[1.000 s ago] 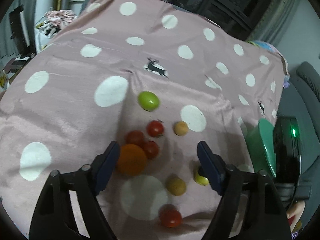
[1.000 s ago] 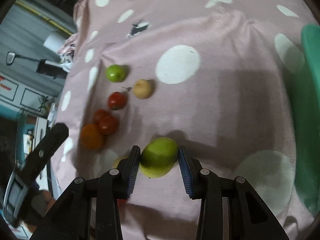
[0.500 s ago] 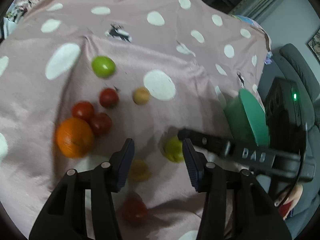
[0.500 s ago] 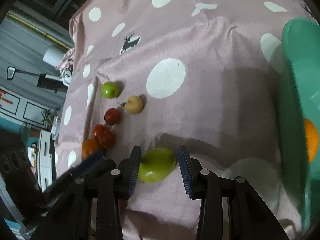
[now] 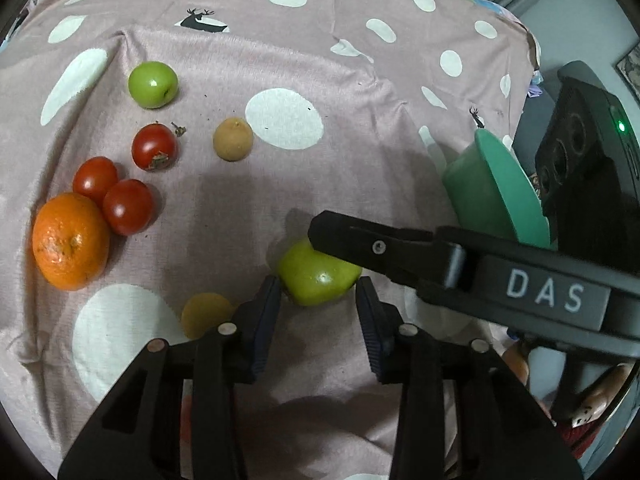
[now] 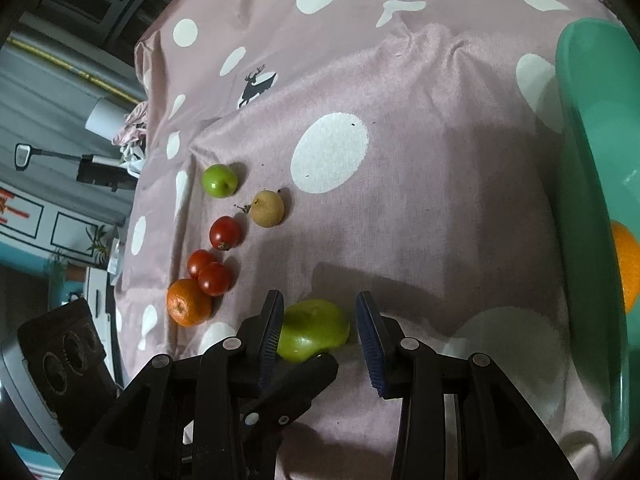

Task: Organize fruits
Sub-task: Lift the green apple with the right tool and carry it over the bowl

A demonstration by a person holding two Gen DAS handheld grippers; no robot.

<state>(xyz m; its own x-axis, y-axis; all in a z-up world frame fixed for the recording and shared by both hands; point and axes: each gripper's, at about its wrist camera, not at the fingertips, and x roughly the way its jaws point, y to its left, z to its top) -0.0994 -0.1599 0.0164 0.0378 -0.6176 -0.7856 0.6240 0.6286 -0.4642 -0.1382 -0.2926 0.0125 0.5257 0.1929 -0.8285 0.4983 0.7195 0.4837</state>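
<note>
A large green fruit lies on the pink spotted cloth. My left gripper is open, its fingertips on either side of the fruit. My right gripper is open around the same fruit from the other side; its finger crosses above the fruit in the left wrist view. The left pad touches the fruit, the right pad stands apart. A green bowl at the right holds an orange.
To the left on the cloth lie a small green fruit, three tomatoes, an orange and two tan fruits. A chair and furniture stand beyond the table edge.
The left gripper has swung right and closed in on the large green fruit. The right gripper's jaws have widened; the fruit rests on the cloth between them.
</note>
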